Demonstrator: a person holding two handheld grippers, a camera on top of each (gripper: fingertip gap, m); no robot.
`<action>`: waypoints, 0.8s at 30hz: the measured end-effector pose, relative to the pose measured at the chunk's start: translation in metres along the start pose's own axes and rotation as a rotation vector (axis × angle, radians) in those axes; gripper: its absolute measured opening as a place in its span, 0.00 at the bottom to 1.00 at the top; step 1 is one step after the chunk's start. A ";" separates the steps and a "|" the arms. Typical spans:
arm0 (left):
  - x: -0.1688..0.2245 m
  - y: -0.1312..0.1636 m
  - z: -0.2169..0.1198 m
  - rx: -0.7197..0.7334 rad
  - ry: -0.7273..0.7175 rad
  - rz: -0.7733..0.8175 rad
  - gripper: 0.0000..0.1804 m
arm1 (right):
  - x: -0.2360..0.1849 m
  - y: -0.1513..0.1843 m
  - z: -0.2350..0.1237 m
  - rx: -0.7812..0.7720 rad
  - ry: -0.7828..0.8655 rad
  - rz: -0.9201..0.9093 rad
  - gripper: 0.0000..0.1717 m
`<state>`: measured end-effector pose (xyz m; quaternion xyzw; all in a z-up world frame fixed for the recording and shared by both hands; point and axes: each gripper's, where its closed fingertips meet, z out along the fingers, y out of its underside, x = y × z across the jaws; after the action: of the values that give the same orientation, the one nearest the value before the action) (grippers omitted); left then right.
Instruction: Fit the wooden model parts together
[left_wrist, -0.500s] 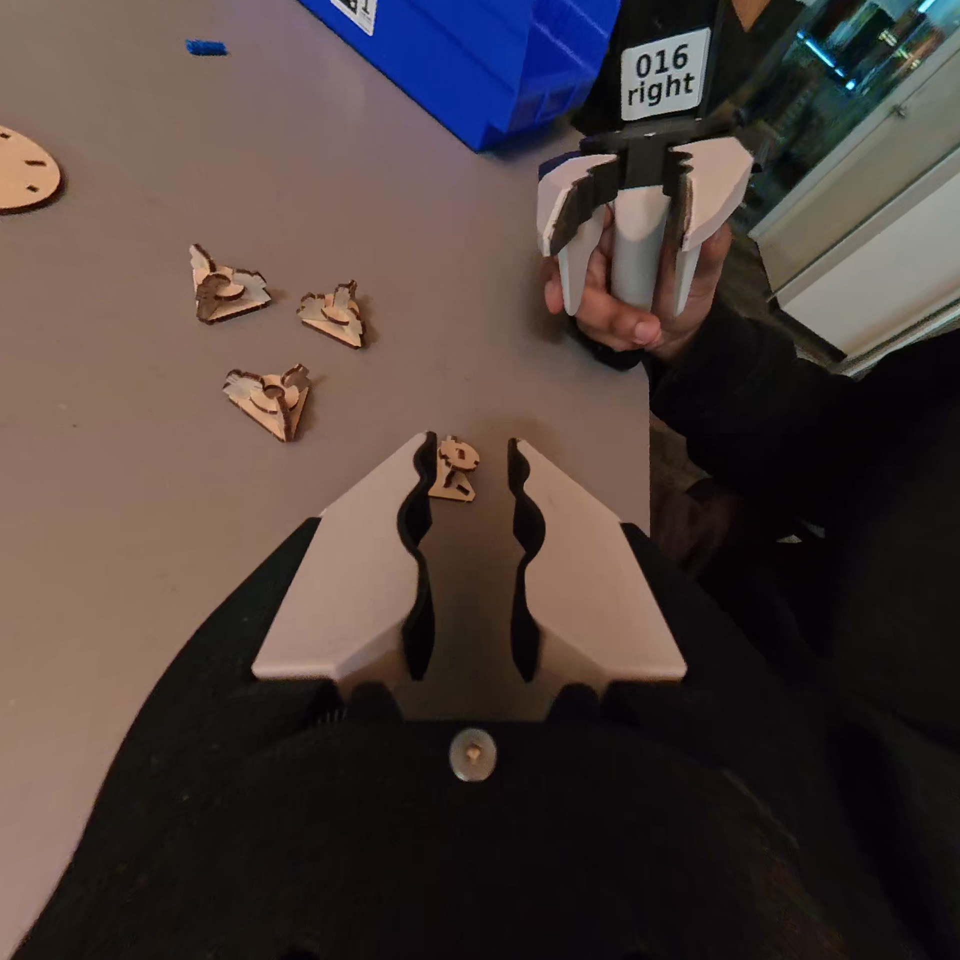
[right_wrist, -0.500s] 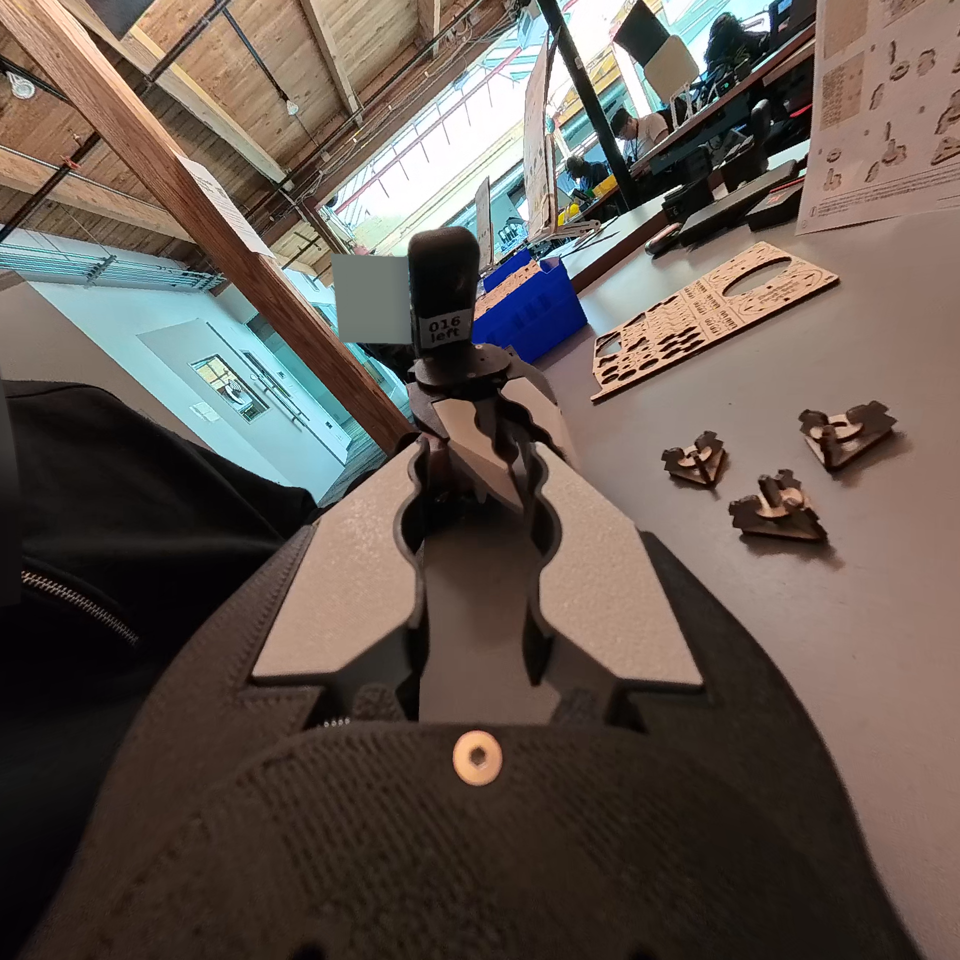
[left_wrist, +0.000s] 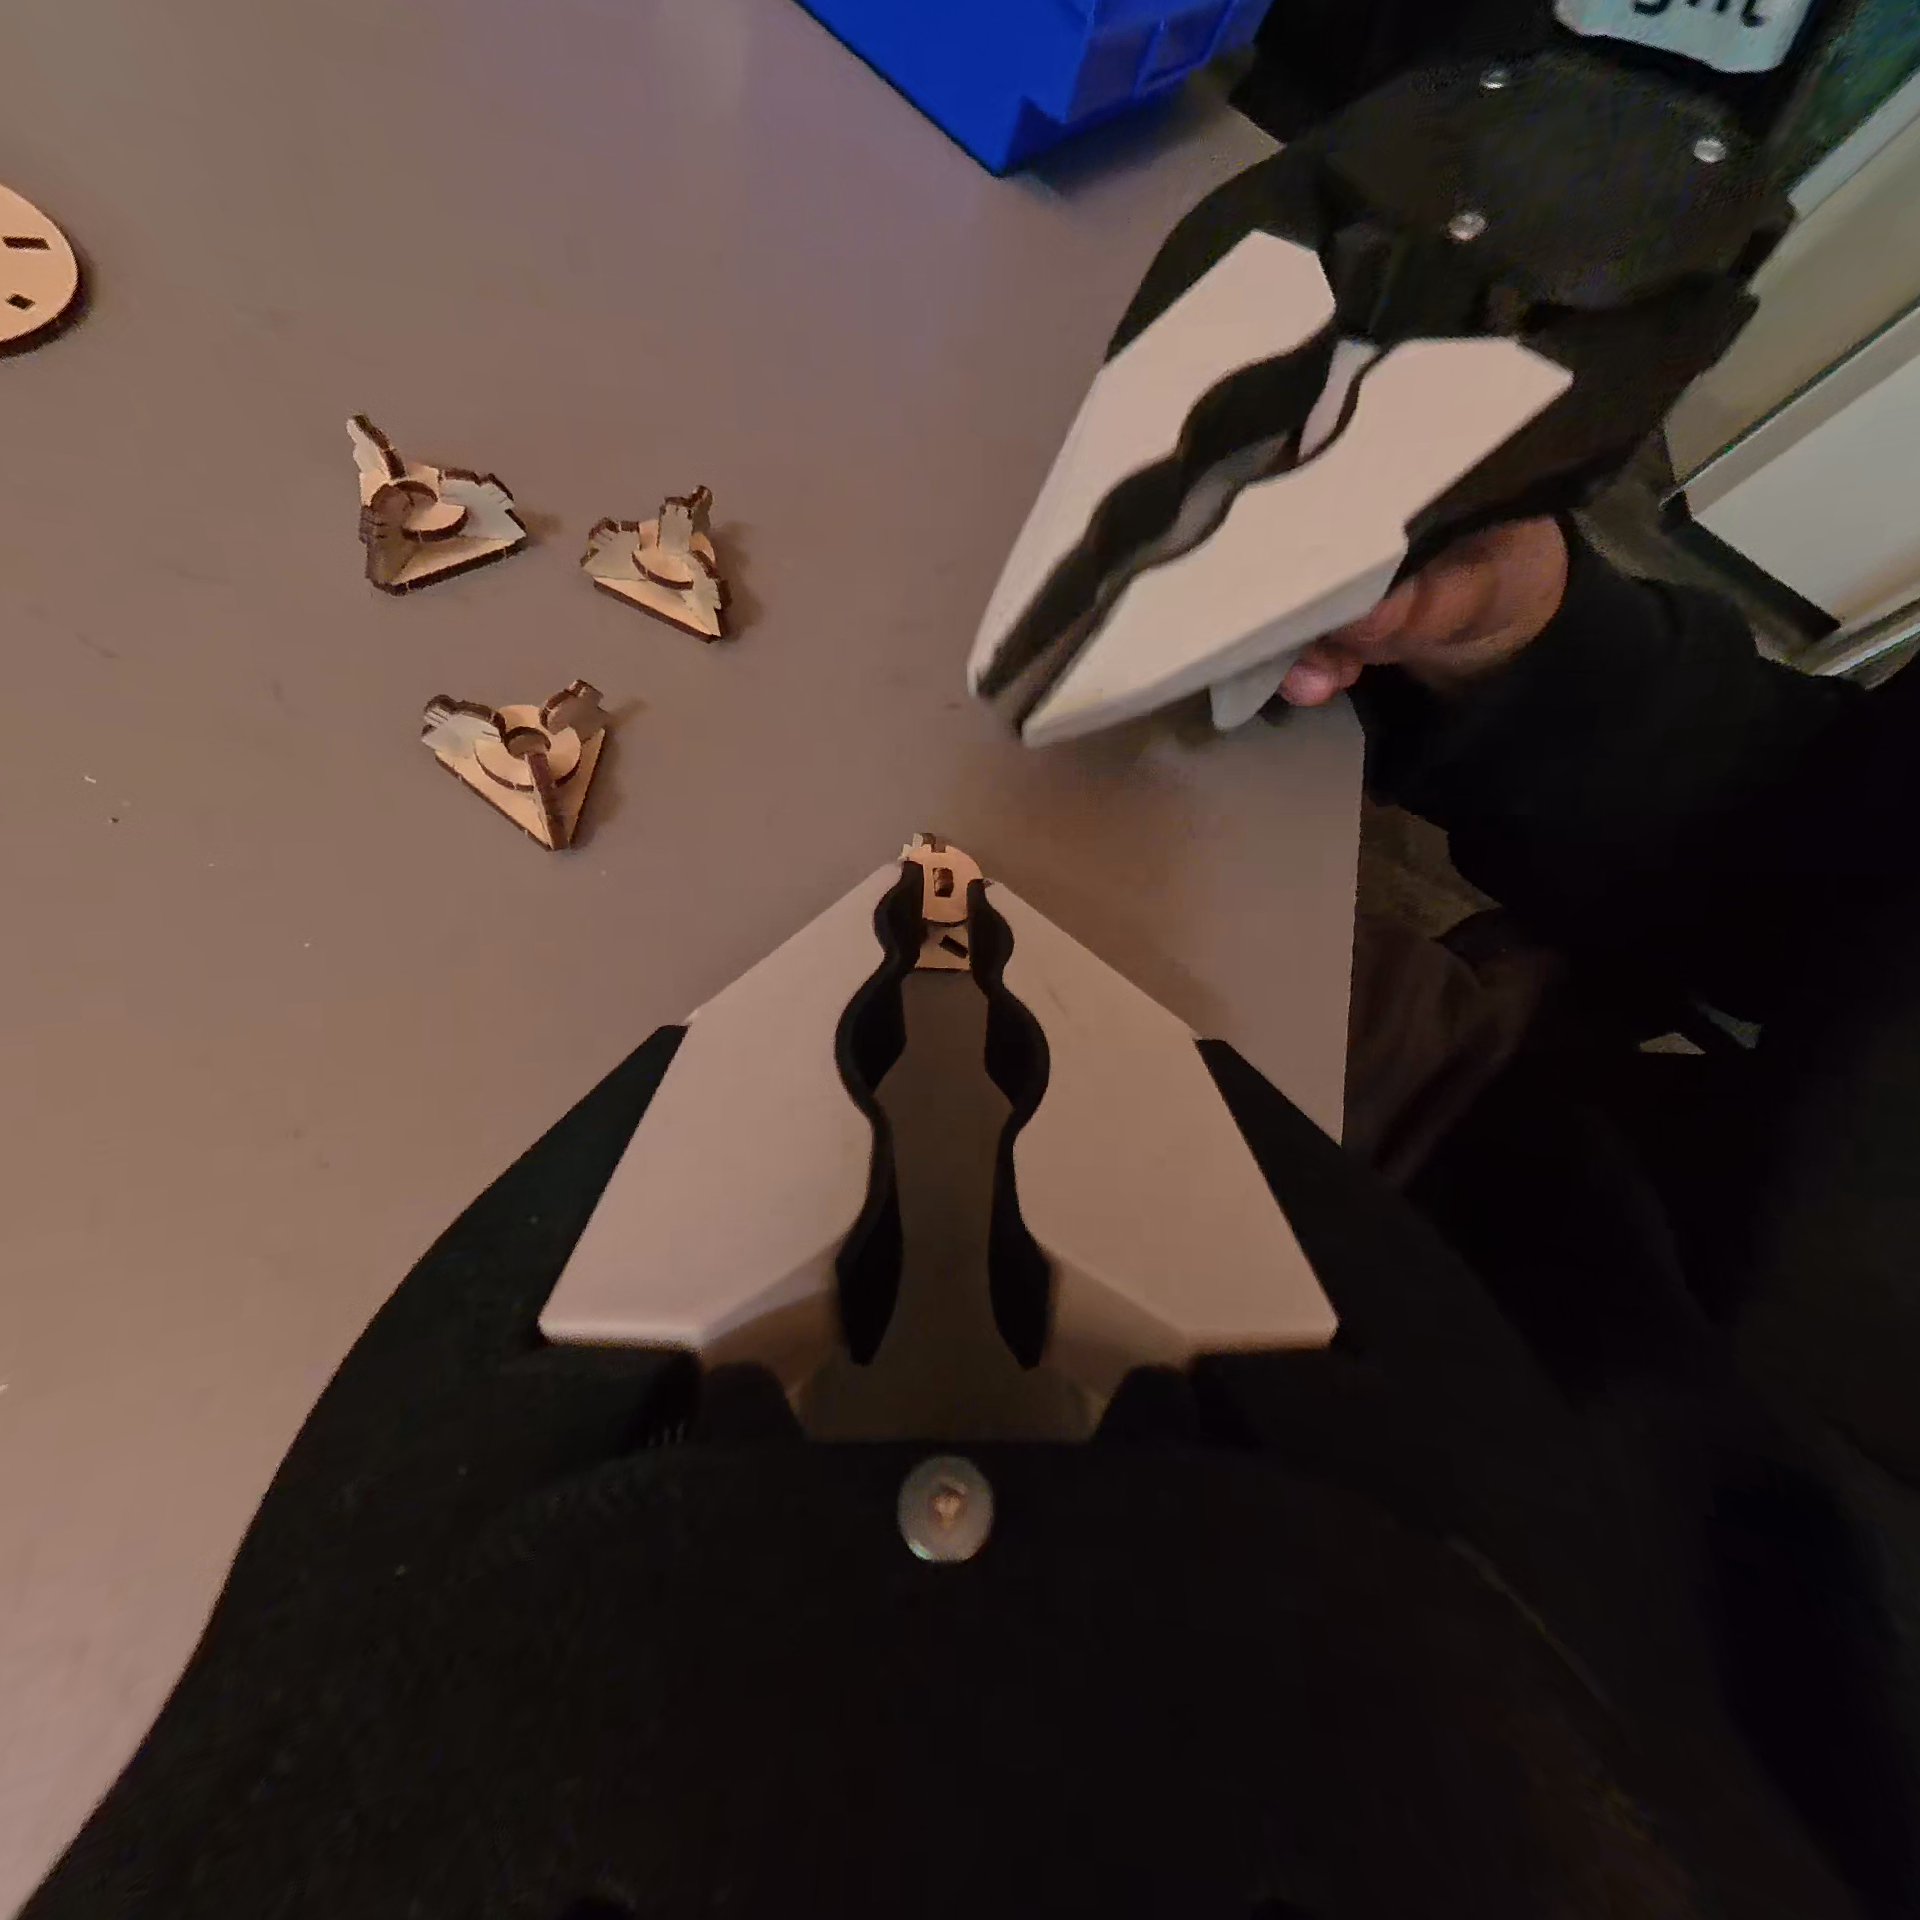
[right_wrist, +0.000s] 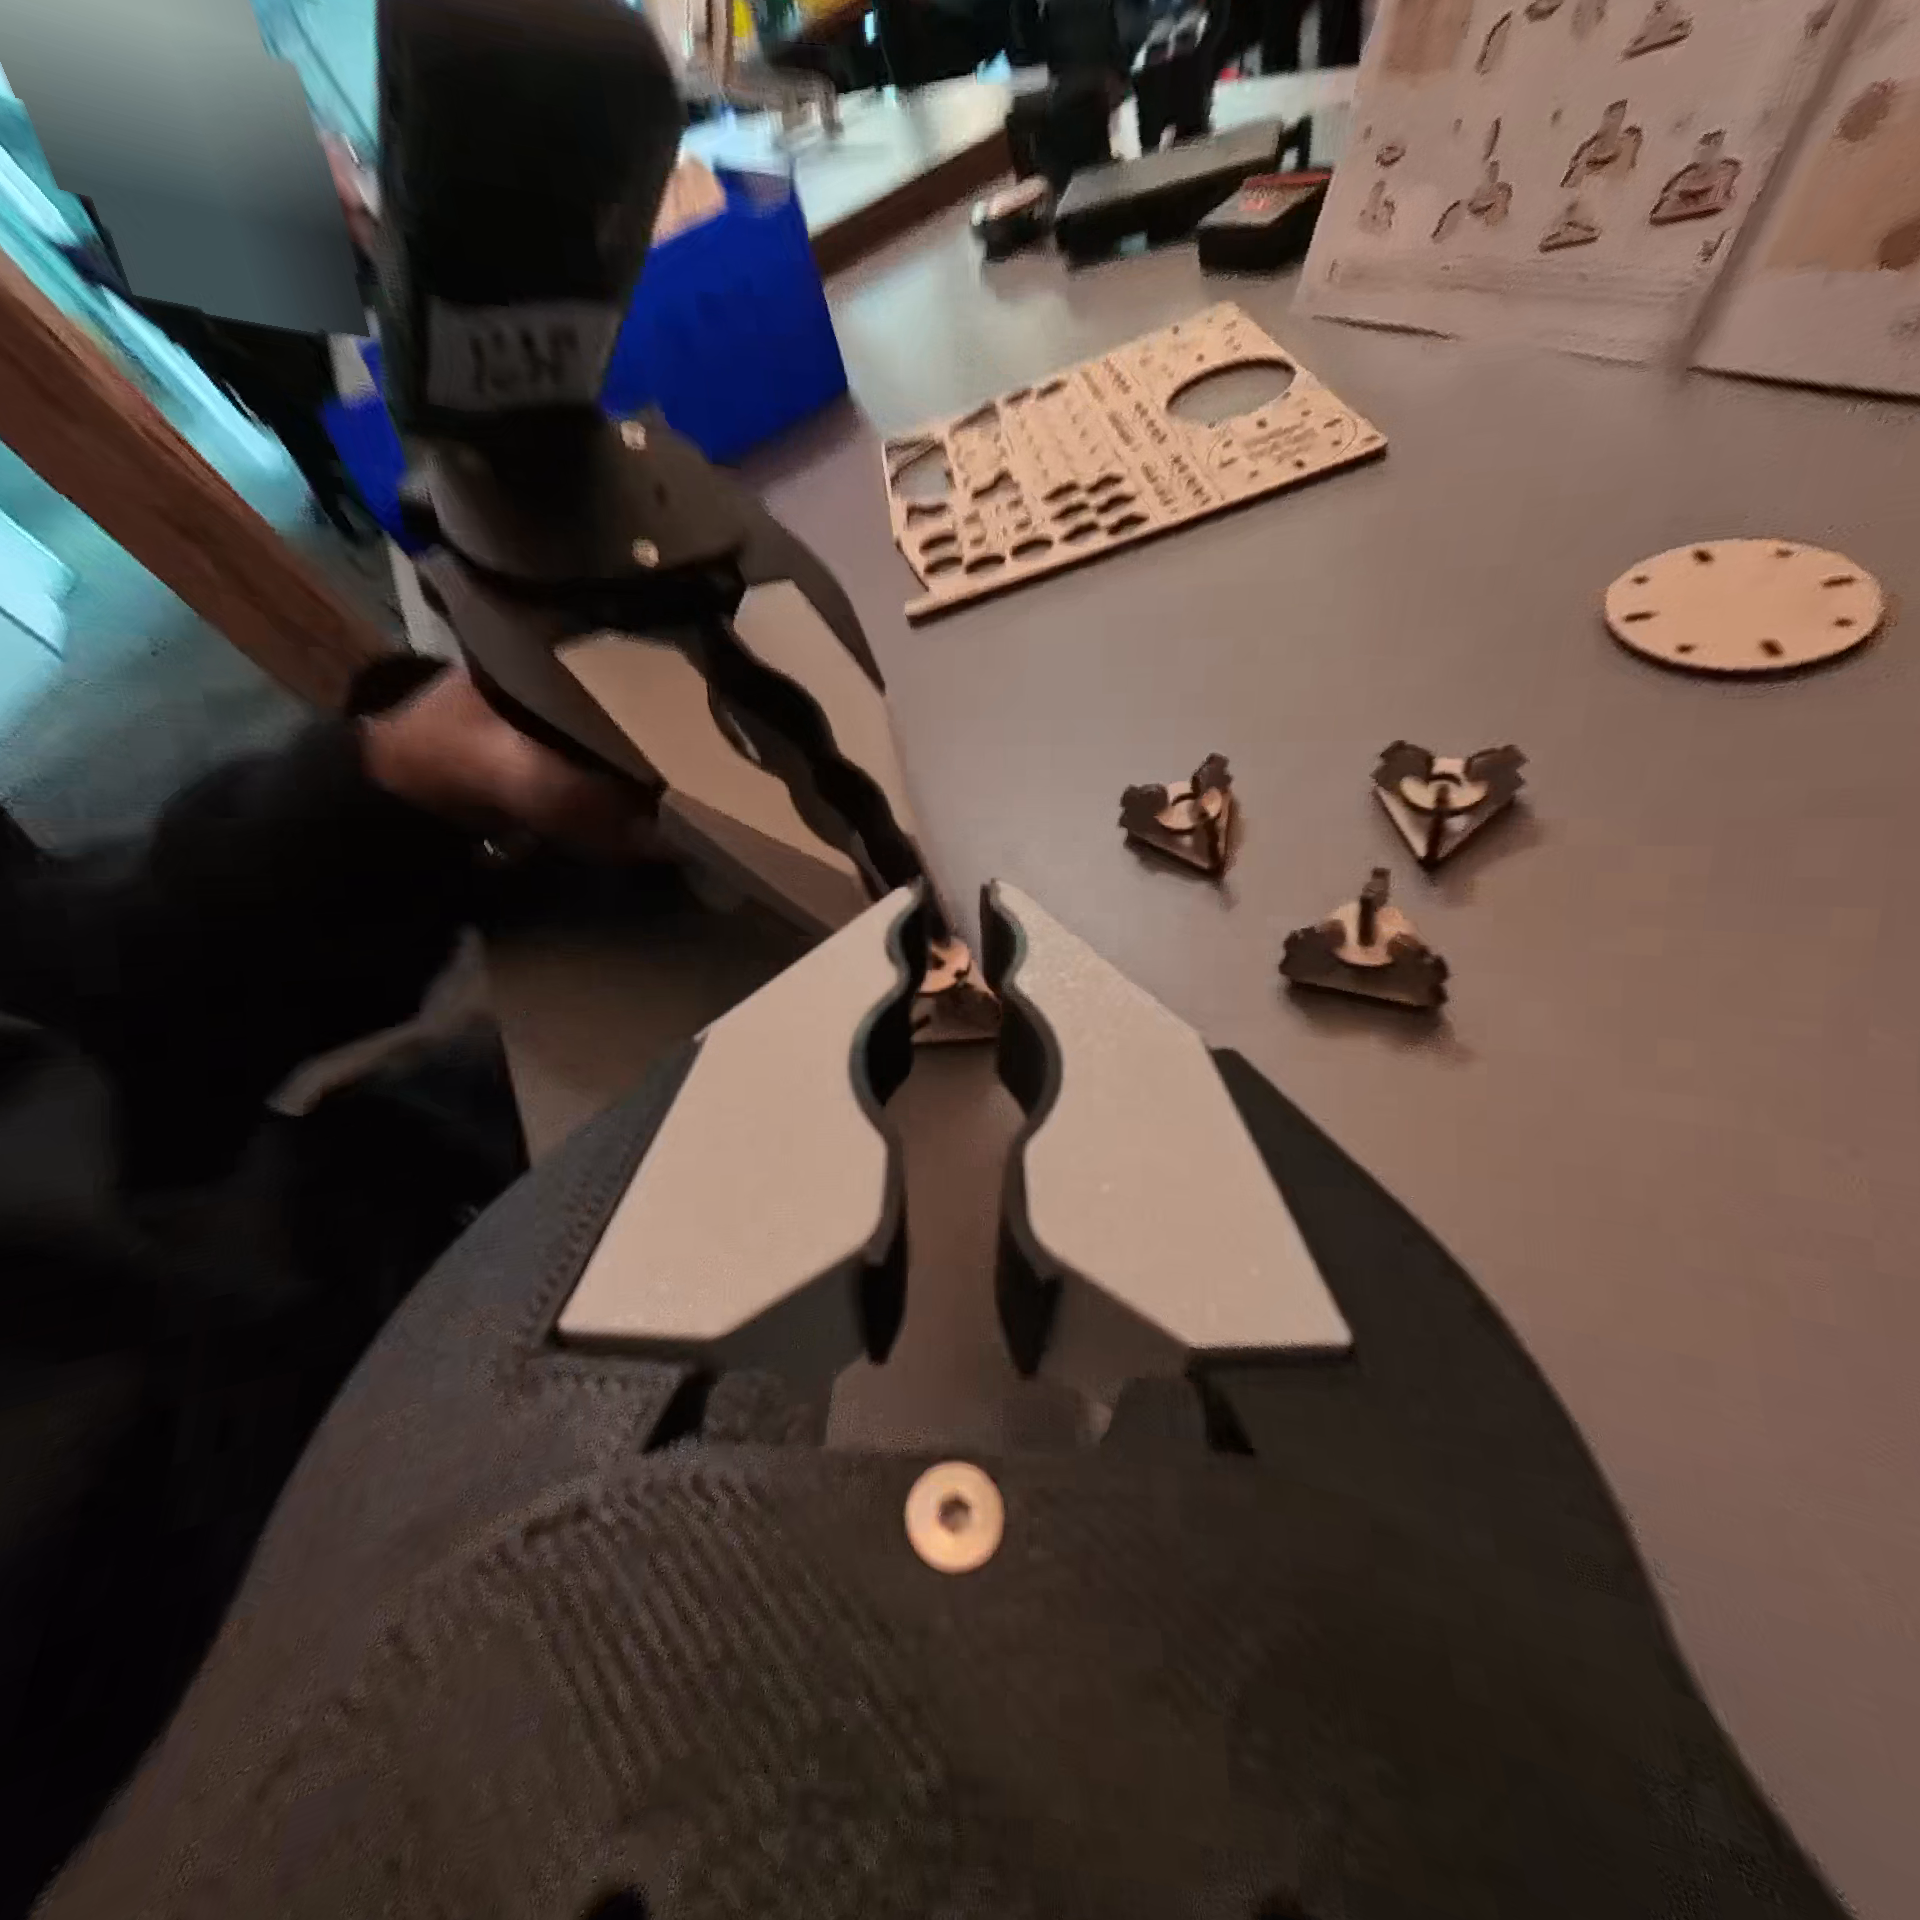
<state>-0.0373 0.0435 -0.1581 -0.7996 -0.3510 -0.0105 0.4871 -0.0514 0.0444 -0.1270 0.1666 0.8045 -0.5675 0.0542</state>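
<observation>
My left gripper (left_wrist: 938, 888) is shut on a small light wooden piece (left_wrist: 940, 909) with a round top, close over the grey table (left_wrist: 727, 260) near its right edge. Both pads press on the piece. In the right wrist view the piece (right_wrist: 951, 992) shows beyond my right gripper's fingertips, in the left gripper's tips. My right gripper (right_wrist: 956, 909) has its jaws a narrow gap apart. In the left wrist view it (left_wrist: 1003, 707) hovers above and to the right of the piece, apart from it, with nothing between its pads.
Three triangular wooden assemblies (left_wrist: 431, 509) (left_wrist: 660, 561) (left_wrist: 525, 753) lie left of the grippers. A wooden disc (right_wrist: 1743, 608), a cut-out wooden sheet (right_wrist: 1122, 457), paper sheets (right_wrist: 1621, 156) and a blue bin (left_wrist: 1039, 62) stand farther back. The table's edge (left_wrist: 1351, 831) is close on the right. Only a small space, under 4 cm, lies between the two pairs of fingers. Both grippers' tips are roughly 20 centimeters from the wooden disc (right_wrist: 1743, 608).
My left gripper's pads came together on the small wooden piece that lay between them. My right gripper swung down towards the table and its jaws narrowed.
</observation>
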 end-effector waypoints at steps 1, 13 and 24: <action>0.000 0.000 0.000 -0.001 -0.006 0.006 0.04 | -0.003 0.005 0.004 -0.035 0.002 -0.032 0.02; 0.000 0.002 0.002 -0.017 -0.028 0.023 0.02 | -0.001 0.029 0.020 -0.215 0.055 -0.086 0.00; -0.001 0.004 0.003 -0.023 0.010 -0.038 0.02 | -0.001 0.030 0.021 -0.223 0.031 -0.051 0.00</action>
<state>-0.0365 0.0438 -0.1629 -0.7983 -0.3636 -0.0279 0.4792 -0.0430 0.0339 -0.1612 0.1479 0.8672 -0.4732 0.0456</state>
